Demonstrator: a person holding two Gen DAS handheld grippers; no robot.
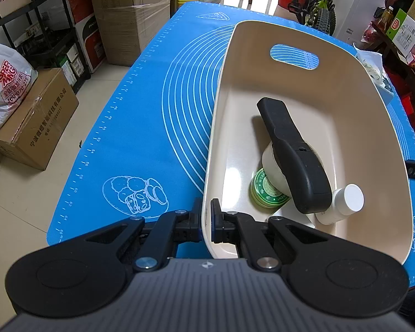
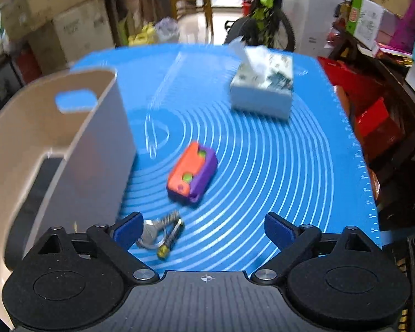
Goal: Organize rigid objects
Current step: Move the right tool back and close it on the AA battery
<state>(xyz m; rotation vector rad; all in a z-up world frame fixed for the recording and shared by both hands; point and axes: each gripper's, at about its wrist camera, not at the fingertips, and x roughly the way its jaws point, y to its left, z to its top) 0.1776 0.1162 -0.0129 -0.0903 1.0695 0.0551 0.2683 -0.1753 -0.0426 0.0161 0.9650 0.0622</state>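
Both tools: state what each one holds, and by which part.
Left tool clamps the beige bin by its near rim. Right tool is open, holding nothing.

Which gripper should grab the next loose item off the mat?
Right. The right gripper is open above the keys and orange-purple toy, while the left gripper is clamped on the bin rim.

Orange-purple toy flat on mat (beside cream bin).

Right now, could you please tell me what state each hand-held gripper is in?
Left hand-held gripper: closed on the rim of the cream bin.
Right hand-held gripper: open, holding nothing, above the blue mat.
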